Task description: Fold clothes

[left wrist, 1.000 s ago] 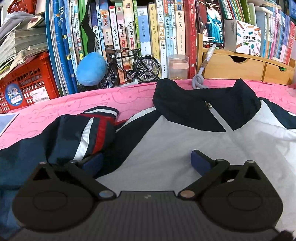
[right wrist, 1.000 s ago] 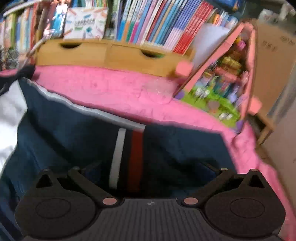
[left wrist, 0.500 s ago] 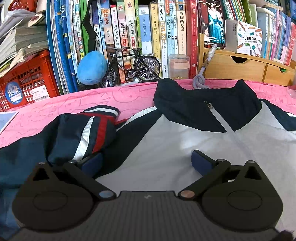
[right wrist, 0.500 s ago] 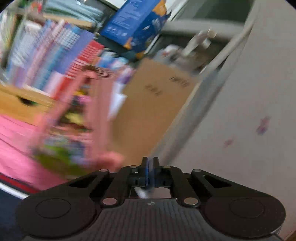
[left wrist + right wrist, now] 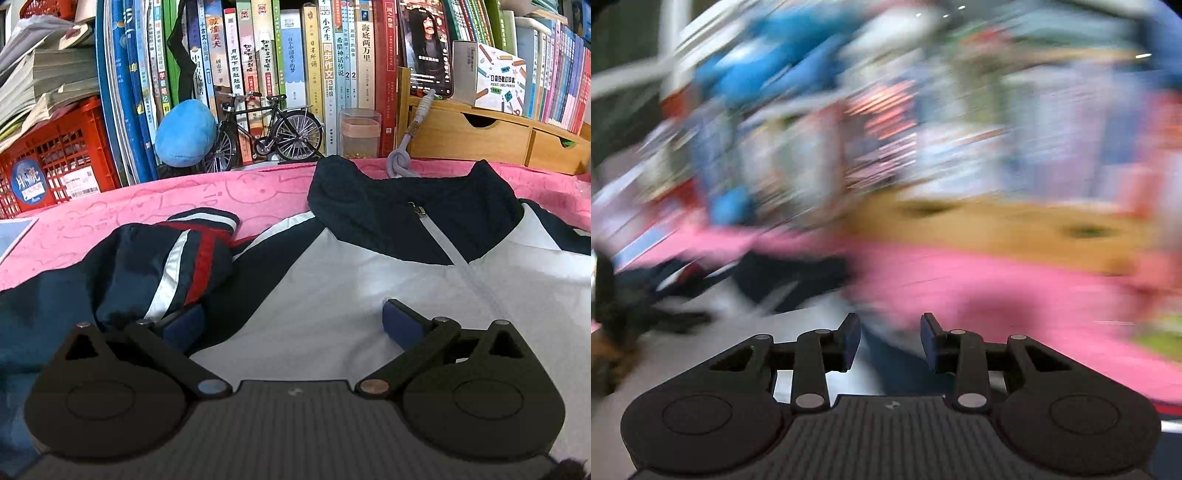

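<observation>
Jacket (image 5: 332, 302), navy and white, zipped to the collar, spread front-up on a pink cloth (image 5: 110, 221) that covers the table; dark collar at the far side, white chest panel near the camera, grey zip line running down from the collar. Left sleeve (image 5: 177, 266) folded in, lying bunched beside the chest, its white and red stripes uppermost, cuff pointing to the far side.

Left gripper (image 5: 291, 325): jaws wide apart, low over the jacket, one blue pad at the edge of the folded sleeve, the other over the white panel; nothing clamped between them.

Right gripper (image 5: 890, 339): jaws partly apart, having just been opening, nothing between them; its view is heavily smeared, with blurred navy and white fabric at the near left and pink cloth to the right.

Far edge of the table, left to right in the left wrist view: red plastic crate (image 5: 51, 162) with stacked papers above; row of upright books (image 5: 258, 74); blue plush ball (image 5: 184, 134); black model bicycle (image 5: 266, 129); clear container with a pink band (image 5: 360, 133); wooden drawer unit (image 5: 480, 136) bearing a lit phone (image 5: 428, 48) and a small printed box (image 5: 498, 81); grey cable (image 5: 402, 155) hanging from the phone and knotted on the cloth
</observation>
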A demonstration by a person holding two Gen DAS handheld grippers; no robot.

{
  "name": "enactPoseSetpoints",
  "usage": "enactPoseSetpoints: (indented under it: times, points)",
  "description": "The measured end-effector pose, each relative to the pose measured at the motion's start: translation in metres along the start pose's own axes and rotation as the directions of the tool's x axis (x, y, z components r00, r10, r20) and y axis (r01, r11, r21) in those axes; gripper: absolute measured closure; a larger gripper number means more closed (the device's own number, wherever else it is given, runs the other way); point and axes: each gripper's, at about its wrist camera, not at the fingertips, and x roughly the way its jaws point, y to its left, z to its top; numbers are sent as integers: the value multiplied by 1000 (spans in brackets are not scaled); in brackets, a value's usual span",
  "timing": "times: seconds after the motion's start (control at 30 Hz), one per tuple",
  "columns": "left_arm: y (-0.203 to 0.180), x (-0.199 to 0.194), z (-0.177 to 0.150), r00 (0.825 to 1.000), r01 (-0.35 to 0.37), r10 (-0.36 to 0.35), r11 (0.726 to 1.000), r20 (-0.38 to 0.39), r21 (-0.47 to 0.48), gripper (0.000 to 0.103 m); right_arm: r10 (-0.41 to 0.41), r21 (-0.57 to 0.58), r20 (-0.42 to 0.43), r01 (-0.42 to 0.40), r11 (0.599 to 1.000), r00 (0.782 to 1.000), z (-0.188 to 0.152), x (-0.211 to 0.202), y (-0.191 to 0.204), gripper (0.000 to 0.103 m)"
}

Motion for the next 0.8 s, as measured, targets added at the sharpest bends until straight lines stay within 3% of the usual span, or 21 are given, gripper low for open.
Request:
enactPoseSetpoints:
  times: [0.1,0.17,0.23,0.37,0.4,0.43,0.47,0.53,0.6,0.7,0.8]
  points:
    - [1,1,0,1000,7,-7,1000,-3,-10,0,42,-55,-115,-49,997,992,15,69,33,73]
    - [2,1,0,1000,15,-15,1000,-5,-16,0,-25,-85,-156,12,996,987,23,106,35,77]
    - [3,1,1,1000,25,-25,999,-7,-21,0,-80,-98,-122,69,993,989,27,128,21,78]
    - [3,0,1,999,32,-32,999,-6,-26,0,-38,-65,-80,32,997,996,30,132,-1,80]
    - [3,0,1,1000,29,-29,999,-6,-26,0,-56,-23,-78,54,998,995,29,129,-3,74]
    - [3,-1,1,1000,29,-29,999,-8,-27,0,-107,26,-75,109,994,991,27,119,1,60]
    - [4,-2,1,999,33,-33,999,-13,-26,0,-152,54,-70,156,986,986,25,107,7,52]
    - [10,-10,0,998,53,-54,998,-30,-35,0,-197,39,-17,198,979,980,18,82,22,27]
    - [24,-25,-3,996,77,-79,996,-30,-52,0,-215,-7,55,216,976,975,4,57,44,12]
    - [56,-56,-8,996,80,-77,995,42,-55,0,-177,-41,49,179,983,983,-18,44,77,9]
    - [90,-85,-11,991,-29,30,999,131,-13,0,-102,-44,19,103,994,995,-43,31,101,8]
